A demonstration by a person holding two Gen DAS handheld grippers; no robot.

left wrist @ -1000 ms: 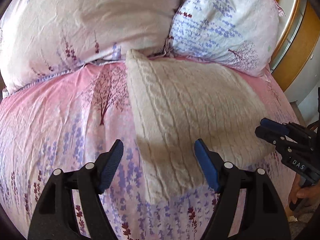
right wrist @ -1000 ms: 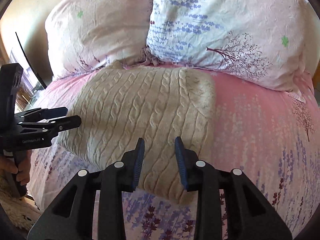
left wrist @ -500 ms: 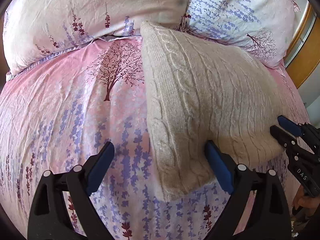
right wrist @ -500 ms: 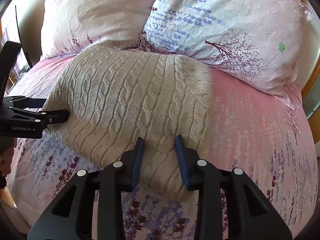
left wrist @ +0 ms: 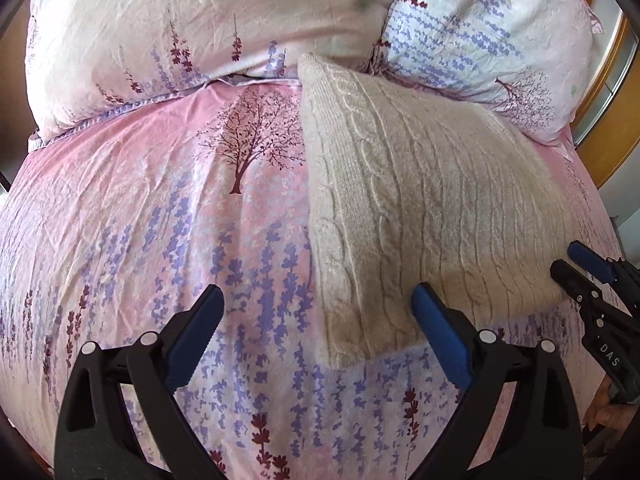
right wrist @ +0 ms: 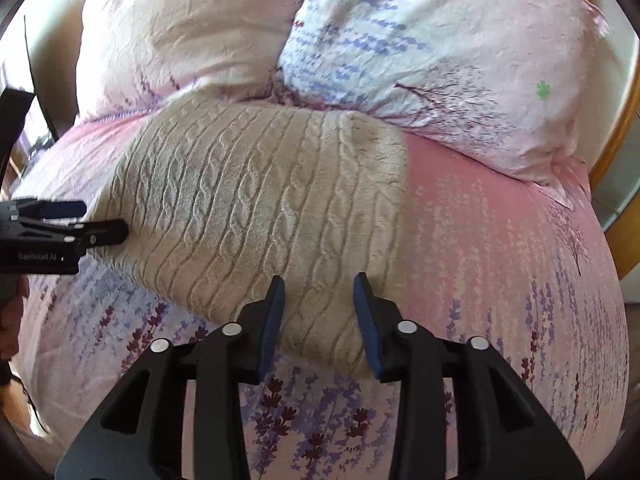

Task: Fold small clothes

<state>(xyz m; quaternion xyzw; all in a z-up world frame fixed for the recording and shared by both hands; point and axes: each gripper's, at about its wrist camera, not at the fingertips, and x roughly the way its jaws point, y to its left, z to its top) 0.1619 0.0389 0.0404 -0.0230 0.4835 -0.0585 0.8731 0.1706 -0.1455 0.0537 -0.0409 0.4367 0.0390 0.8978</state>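
Now both grippers, left [left wrist: 316, 332] and right [right wrist: 319, 320], have closed in on the folded sweater's [left wrist: 420, 208] near edge at the bed's [left wrist: 120, 220] foot; jaws apart, nothing gripped, pickup looks imminent.

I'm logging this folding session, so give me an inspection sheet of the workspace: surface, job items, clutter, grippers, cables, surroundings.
Surface: bed sheet, pink with tree and lavender print, lightly creased.
Job's things: cream cable-knit sweater, folded into a rectangle, far edge against the pillows.
Clutter: two pillows at the head of the bed.
Grippers: left gripper open wide, astride the sweater's near left corner; right gripper open, narrower gap, over the sweater's near edge.
Cables: nothing seen.
Surroundings: wooden frame at the right edge.
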